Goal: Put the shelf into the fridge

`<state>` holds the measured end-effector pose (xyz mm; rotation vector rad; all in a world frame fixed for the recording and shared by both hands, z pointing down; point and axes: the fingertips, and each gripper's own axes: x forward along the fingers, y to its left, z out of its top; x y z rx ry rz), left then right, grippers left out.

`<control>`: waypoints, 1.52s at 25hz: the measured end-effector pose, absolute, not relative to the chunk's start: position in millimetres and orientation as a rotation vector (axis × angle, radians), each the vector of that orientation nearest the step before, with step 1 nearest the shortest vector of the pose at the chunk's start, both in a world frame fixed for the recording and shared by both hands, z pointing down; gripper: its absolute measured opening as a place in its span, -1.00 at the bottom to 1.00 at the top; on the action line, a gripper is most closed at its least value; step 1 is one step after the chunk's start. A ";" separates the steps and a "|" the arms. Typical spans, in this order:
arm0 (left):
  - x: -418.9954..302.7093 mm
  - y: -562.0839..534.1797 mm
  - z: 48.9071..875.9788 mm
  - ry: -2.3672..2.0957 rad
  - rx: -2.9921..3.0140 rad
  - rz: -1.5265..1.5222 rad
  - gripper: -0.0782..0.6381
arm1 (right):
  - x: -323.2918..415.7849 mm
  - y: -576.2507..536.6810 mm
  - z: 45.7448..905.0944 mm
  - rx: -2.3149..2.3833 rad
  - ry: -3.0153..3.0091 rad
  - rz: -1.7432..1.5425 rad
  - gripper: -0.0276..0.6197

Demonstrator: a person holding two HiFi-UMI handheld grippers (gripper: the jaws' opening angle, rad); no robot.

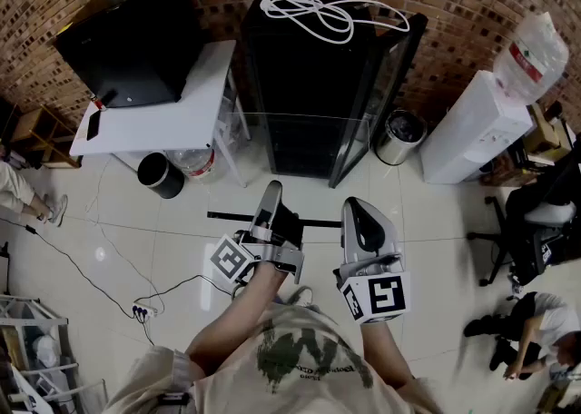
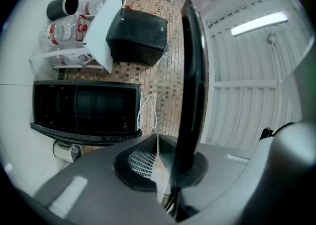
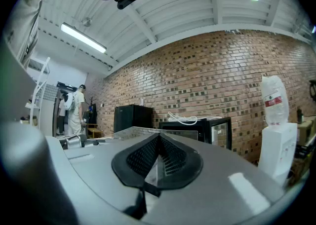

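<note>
The black fridge [image 1: 309, 85] stands against the brick wall with its glass door [image 1: 386, 85] swung open to the right. The shelf is a glass plate with a black front trim [image 1: 227, 216], and it lies roughly level in front of the fridge. My left gripper [image 1: 270, 192] is rolled on its side and shut on the shelf near its trim. In the left gripper view the trim [image 2: 190, 71] rises straight out of the left gripper [image 2: 159, 157]. My right gripper [image 1: 357, 208] is upright by the trim's right end, shut with nothing in it. The right gripper [image 3: 157, 142] faces the fridge [image 3: 197, 128].
A white table [image 1: 154, 117] with a black box [image 1: 136, 31] stands left of the fridge, and a black bin [image 1: 162, 174] is under it. To the right are a steel bin [image 1: 399, 135] and a water dispenser [image 1: 477, 126]. A white cable [image 1: 318, 13] lies on the fridge. People sit at far right.
</note>
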<state>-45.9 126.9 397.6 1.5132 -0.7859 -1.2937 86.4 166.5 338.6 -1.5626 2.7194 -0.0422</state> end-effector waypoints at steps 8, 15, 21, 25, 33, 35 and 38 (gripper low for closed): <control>-37.2 117.1 404.9 -0.799 1.513 -1.291 -0.73 | 97.1 156.7 343.5 -1.545 2.714 -0.050 -0.91; -34.5 94.7 408.8 -0.800 1.513 -1.304 -0.73 | 104.2 138.9 348.2 -1.552 2.712 -0.048 -0.91; -35.7 63.3 415.6 -0.795 1.501 -1.302 -0.73 | 103.6 106.7 351.3 -1.563 2.708 -0.048 -0.91; -38.2 35.8 420.4 -0.790 1.496 -1.293 -0.73 | 99.9 79.6 354.4 -1.580 2.708 -0.052 -0.91; -42.9 -19.6 431.3 -0.770 1.466 -1.262 -0.73 | 94.6 26.5 362.2 -1.646 2.707 -0.094 -0.91; -43.3 -31.8 434.7 -0.755 1.458 -1.249 -0.73 | 92.8 13.9 363.5 -1.665 2.704 -0.106 -0.91; -45.4 -50.3 440.8 -0.738 1.459 -1.231 -0.73 | 87.8 -5.5 366.3 -1.683 2.699 -0.121 -0.91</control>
